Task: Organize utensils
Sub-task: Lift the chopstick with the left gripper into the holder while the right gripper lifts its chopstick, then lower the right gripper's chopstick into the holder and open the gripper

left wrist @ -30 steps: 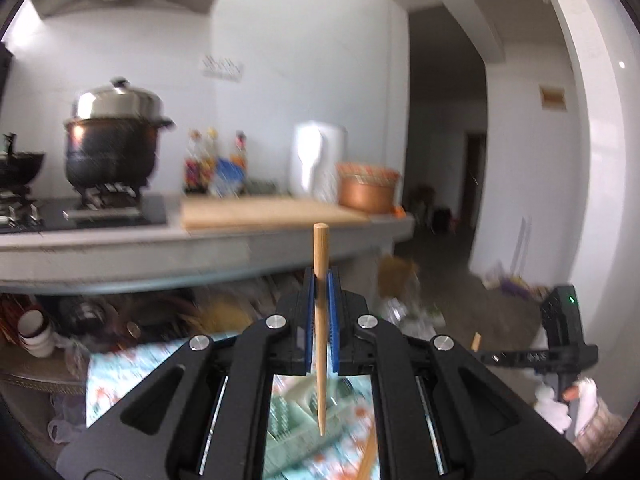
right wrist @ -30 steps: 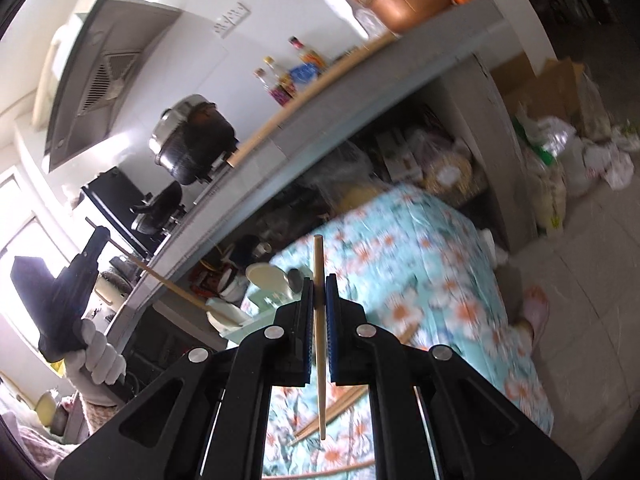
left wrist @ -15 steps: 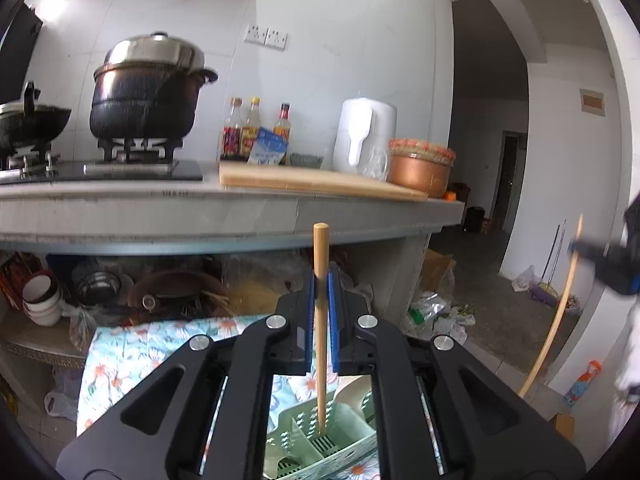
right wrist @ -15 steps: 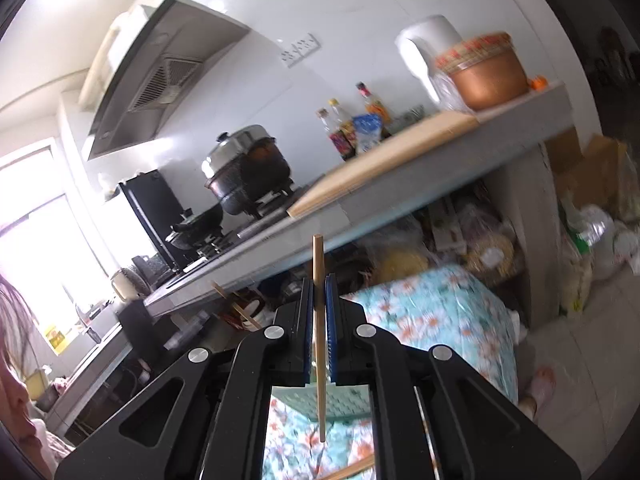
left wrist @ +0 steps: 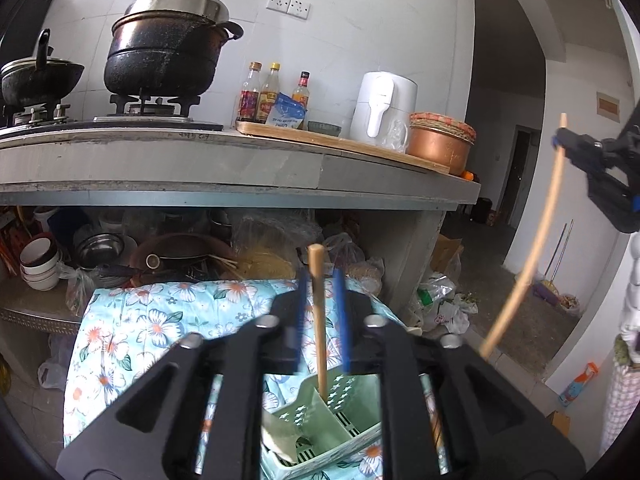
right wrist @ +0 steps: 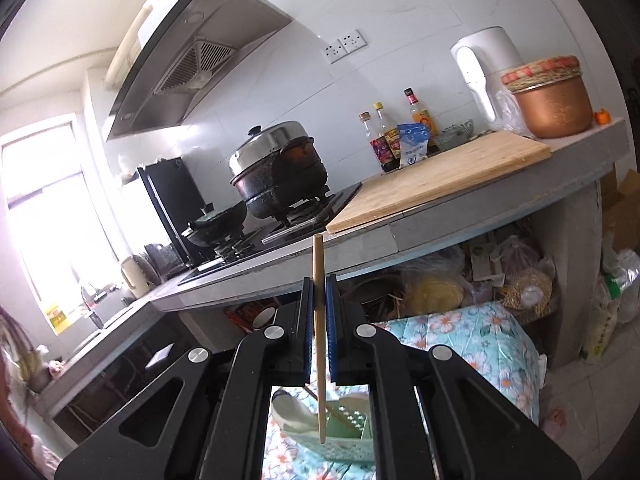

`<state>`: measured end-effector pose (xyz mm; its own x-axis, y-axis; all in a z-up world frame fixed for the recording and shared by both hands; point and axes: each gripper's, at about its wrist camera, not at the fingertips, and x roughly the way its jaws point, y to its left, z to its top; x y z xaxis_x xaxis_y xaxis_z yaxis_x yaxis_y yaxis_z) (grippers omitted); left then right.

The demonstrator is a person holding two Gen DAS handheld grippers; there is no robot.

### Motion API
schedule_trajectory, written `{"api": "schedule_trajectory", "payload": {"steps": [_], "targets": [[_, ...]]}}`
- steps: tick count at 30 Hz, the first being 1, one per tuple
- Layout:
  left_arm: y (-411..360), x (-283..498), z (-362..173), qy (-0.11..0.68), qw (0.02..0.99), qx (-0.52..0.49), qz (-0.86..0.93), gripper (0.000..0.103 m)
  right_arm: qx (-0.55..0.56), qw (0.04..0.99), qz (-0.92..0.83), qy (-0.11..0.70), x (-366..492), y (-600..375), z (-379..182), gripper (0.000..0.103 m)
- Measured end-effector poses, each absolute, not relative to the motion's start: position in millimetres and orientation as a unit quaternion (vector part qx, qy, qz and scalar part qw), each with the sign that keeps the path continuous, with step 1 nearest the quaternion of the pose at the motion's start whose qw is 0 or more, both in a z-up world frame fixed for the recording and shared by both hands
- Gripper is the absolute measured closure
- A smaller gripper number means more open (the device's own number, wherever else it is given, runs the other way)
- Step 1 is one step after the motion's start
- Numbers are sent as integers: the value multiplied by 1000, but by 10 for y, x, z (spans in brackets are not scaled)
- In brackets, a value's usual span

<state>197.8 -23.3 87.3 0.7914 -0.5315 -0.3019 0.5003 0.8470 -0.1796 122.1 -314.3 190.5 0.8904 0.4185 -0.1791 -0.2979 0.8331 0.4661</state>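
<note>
Wooden chopstick [left wrist: 319, 320] stands between our left gripper [left wrist: 320, 316]'s opening jaws, untouched, its tip in the green basket [left wrist: 340, 420]. Our right gripper [right wrist: 319, 320] pinches a second chopstick [right wrist: 319, 320] above it.

Your right view blows out at nine o'clock where the window [right wrist: 44, 216] glares; both fisheyes bend edges, corners vignetted black.

A pale, smooth wooden chopstick [left wrist: 319, 312] stands in a matt mint-green perforated plastic caddy [left wrist: 320, 428] on floral cotton cloth [left wrist: 132, 332]. At eleven o'clock, a rough sooty black pot [left wrist: 164, 60] carries a glossy steel lid [left wrist: 176, 2].
</note>
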Motion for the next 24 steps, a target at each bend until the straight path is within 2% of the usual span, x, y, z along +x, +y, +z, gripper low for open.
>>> {"api": "schedule_trajectory", "payload": {"steps": [3,6,15,21,22,24], "targets": [[-160,1942,886,167,948,-52,-266,66,207,949,189,143,1385,-3008,1880,97],[-71,1879,918,160,950,-60,-261,60,197,951,183,151,1514,-2896,1825,97],[271,1527,901,144,955,-68,-252,44,158,956,157,191,1802,-2621,1489,97],[447,1362,754,166,951,-87,-245,39,120,952,156,235,1952,-2392,1241,95],[451,1349,736,170,951,-87,-244,39,116,951,153,241,1965,-2373,1213,93],[460,1313,698,177,950,-86,-244,38,111,953,148,242,1954,-2367,1210,76]]}}
